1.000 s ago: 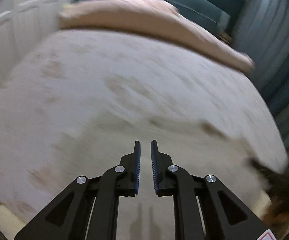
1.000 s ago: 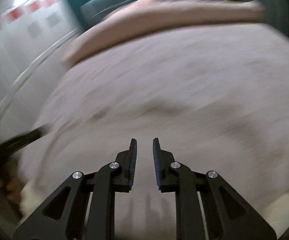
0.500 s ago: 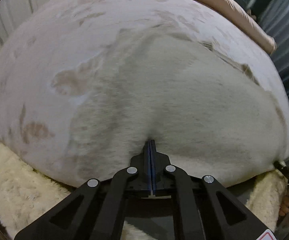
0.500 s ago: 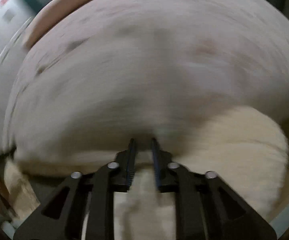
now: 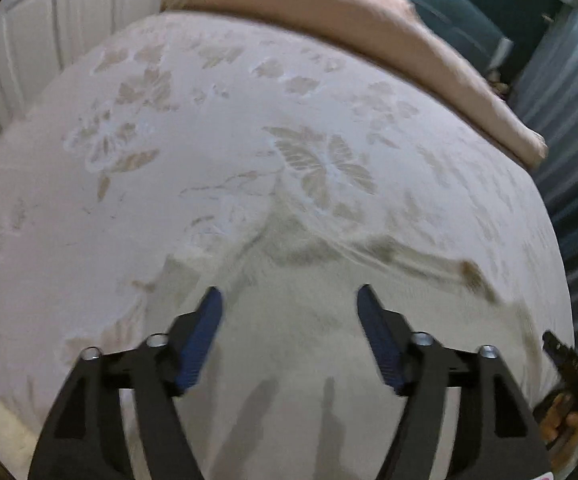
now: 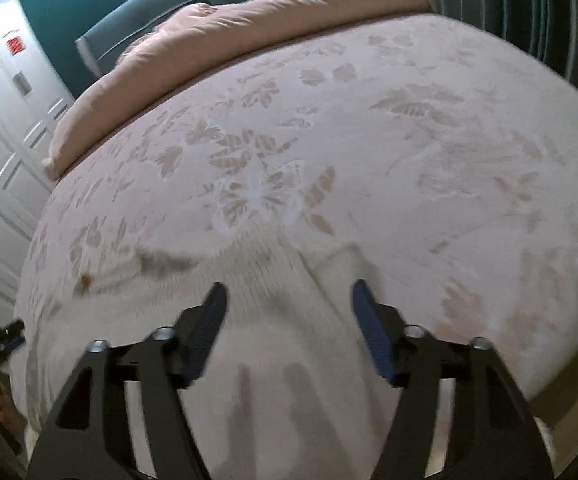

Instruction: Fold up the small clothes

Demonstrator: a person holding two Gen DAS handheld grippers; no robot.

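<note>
Both hand-held grippers stand with their jaws spread wide and hold nothing. Left hand-held gripper (image 5: pixel 289 300) hovers over the near part of a pale, fuzzy garment (image 5: pixel 309 340) that lies flat on the bed (image 5: pixel 169 140). Right hand-held gripper (image 6: pixel 287 296) hovers over the same garment (image 6: pixel 269 320), near what appears to be a raised fold or seam running away from the jaws.

Location of the task item: the garment lies at the near edge of the bed, on a cover with a leaf pattern. A pink duvet (image 5: pixel 329 12) is rolled along the far edge, well apart from the garment.

Risks, as judged from this position:
- The garment and the cover are close in colour. A pinch placed on the wrong line may catch the cover with the garment, or the cover alone.
- A grip on one layer only would drag the fold askew.
- Uneven pull between the two sides would leave the edges out of line.

Limits of view:
- The garment's near hem is cut off behind the gripper bodies.
- Its outline is blurred, so its type cannot be told.
- Each view shows the other gripper only as a dark part at the frame edge.
</note>
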